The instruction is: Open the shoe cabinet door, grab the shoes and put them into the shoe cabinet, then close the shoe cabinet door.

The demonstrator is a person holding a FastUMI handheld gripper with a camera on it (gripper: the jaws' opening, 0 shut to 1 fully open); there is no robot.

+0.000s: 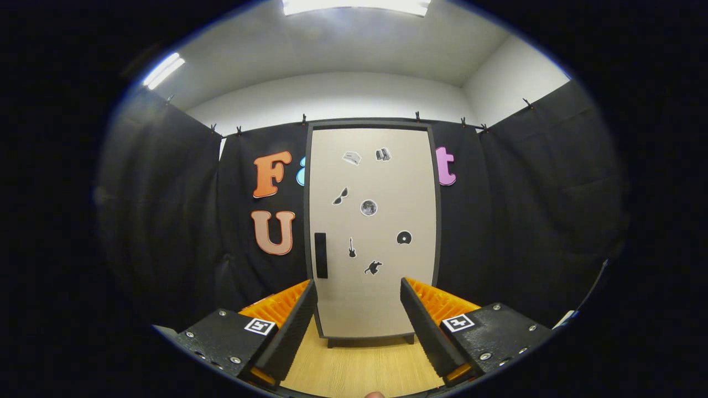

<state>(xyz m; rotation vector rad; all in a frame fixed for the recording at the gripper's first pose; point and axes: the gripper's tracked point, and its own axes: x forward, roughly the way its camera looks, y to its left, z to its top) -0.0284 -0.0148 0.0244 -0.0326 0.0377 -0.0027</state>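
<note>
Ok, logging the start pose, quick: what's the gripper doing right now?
Gripper: open, holding nothing, fingers spread and aimed at the closed cabinet door, well short of its handle.

Black cloth walls [166, 221] clipped along a rail; white ceiling [343, 50] above — two light panels [354, 5] lit; pale wood floor [359, 370].

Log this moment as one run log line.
phase: approach | gripper: open, holding nothing | tall beige shoe cabinet door: shut, beyond fingers | black vertical handle: untouched, on the door's left edge | light wooden floor: between fingers
</note>
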